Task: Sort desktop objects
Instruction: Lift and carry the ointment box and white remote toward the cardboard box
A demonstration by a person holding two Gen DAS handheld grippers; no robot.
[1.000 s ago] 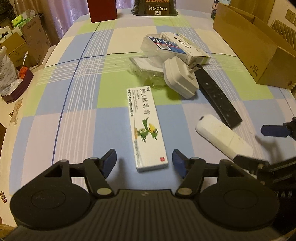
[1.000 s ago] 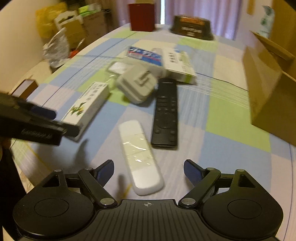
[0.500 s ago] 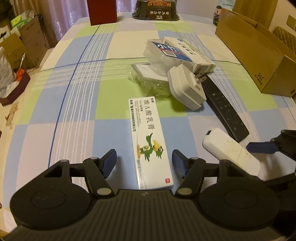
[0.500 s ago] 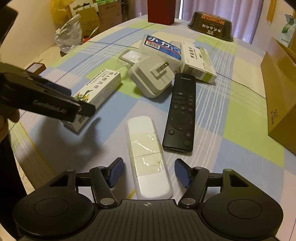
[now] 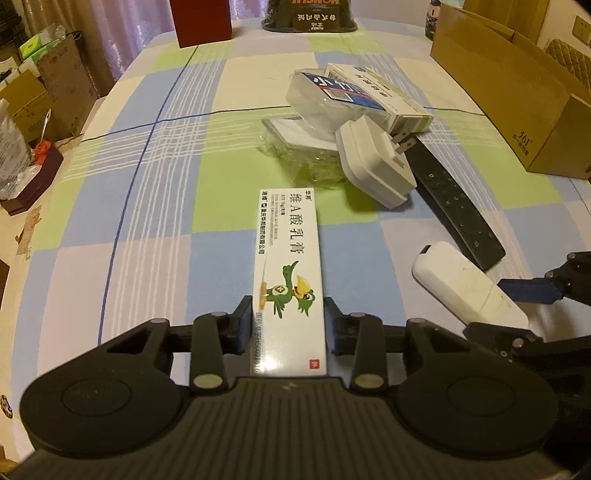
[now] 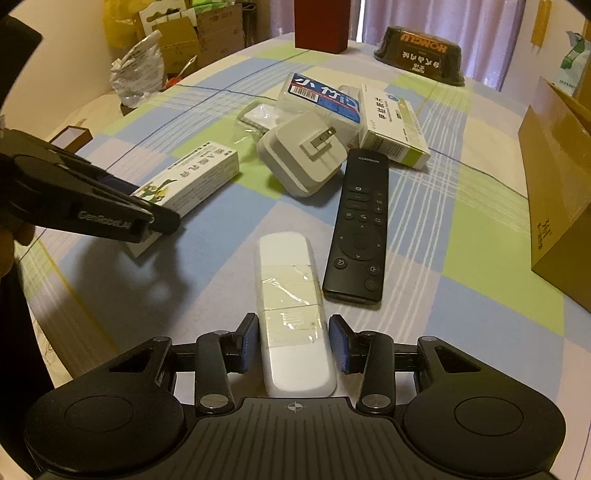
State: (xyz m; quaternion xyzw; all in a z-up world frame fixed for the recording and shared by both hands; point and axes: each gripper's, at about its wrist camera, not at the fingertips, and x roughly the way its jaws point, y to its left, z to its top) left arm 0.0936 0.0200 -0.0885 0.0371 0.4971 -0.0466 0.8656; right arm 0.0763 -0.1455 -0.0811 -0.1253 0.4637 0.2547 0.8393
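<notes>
The cardboard box [image 5: 517,107] stands open at 2 o'clock on the table; its inside is hidden from both views. A clear plastic case [image 6: 321,99] with a blue label leans in the pile at 12 o'clock, contents not legible.

The left gripper [image 5: 288,325] brackets the near end of the ointment box [image 5: 288,266] — blue pads at both long sides, contact on the right side uncertain, so whether it grips cannot be told. The right gripper [image 6: 293,341] straddles the white remote [image 6: 291,295], pads just beside its flanks with a thin gap showing; it looks released. The black remote [image 6: 358,225] lies just beside it at 1 o'clock, the white plug adapter [image 6: 303,155] beyond, against a white-green carton [image 6: 391,125].

The checked tablecloth [image 5: 129,221] — blue, green, cream — covers the table. A red box [image 5: 203,18] and a dark tub [image 6: 421,55] sit at the far edge before curtains; clutter lines the left wall.
</notes>
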